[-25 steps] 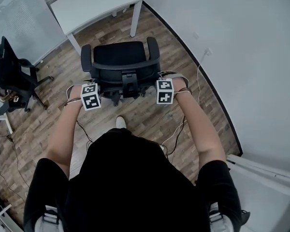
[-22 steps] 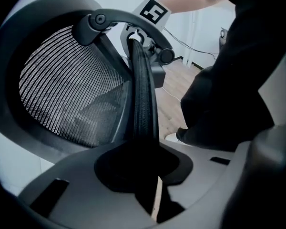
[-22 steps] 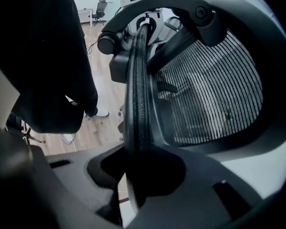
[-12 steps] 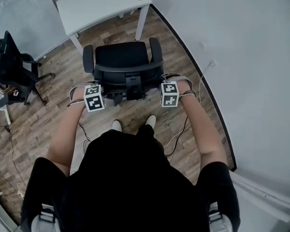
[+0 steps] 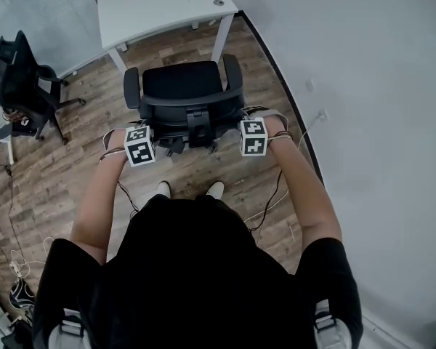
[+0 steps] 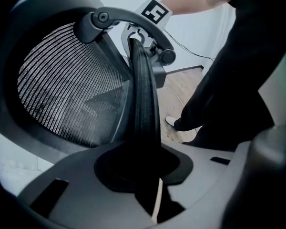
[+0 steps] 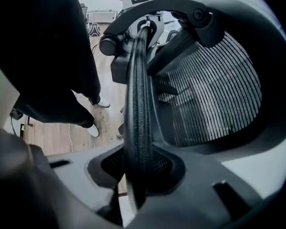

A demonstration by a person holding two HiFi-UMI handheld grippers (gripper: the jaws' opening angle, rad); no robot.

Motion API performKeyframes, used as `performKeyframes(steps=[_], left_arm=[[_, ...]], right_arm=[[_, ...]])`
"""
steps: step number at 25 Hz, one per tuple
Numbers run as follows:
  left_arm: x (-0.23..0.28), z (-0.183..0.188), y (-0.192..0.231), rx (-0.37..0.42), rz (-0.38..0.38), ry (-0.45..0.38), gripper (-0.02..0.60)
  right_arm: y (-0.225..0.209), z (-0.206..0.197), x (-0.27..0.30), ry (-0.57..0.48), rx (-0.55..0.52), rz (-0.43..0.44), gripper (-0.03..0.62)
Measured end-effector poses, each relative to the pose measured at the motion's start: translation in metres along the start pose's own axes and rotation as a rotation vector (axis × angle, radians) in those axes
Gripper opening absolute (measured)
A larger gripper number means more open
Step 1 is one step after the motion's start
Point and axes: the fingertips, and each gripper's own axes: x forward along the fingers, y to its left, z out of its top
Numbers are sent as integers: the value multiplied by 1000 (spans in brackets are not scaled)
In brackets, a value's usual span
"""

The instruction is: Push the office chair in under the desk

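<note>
Gripping from behind, we have the left gripper (image 5: 151, 135) and the right gripper (image 5: 238, 128) set on the two side edges of the office chair (image 5: 183, 84) back. In the left gripper view the black rim (image 6: 144, 109) runs up between the jaws, which pinch it from both sides. The right gripper view shows its jaws clamped likewise on the opposite edge. Beyond the fingers, the seat faces the white desk (image 5: 160, 9), its front edge near the desk's front legs, not yet under the top. A second chair (image 5: 18, 86) stands well apart at left.
</note>
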Motion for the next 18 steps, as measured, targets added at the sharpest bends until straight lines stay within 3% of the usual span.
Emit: performKeyframes(steps=[8, 18], left_arm=[[17, 33, 13, -63, 35, 14, 80], [30, 59, 40, -142, 17, 27, 84]], right_arm=[[-19, -39, 8, -41, -67, 0, 87], [-54, -75, 17, -76, -127, 0, 86]])
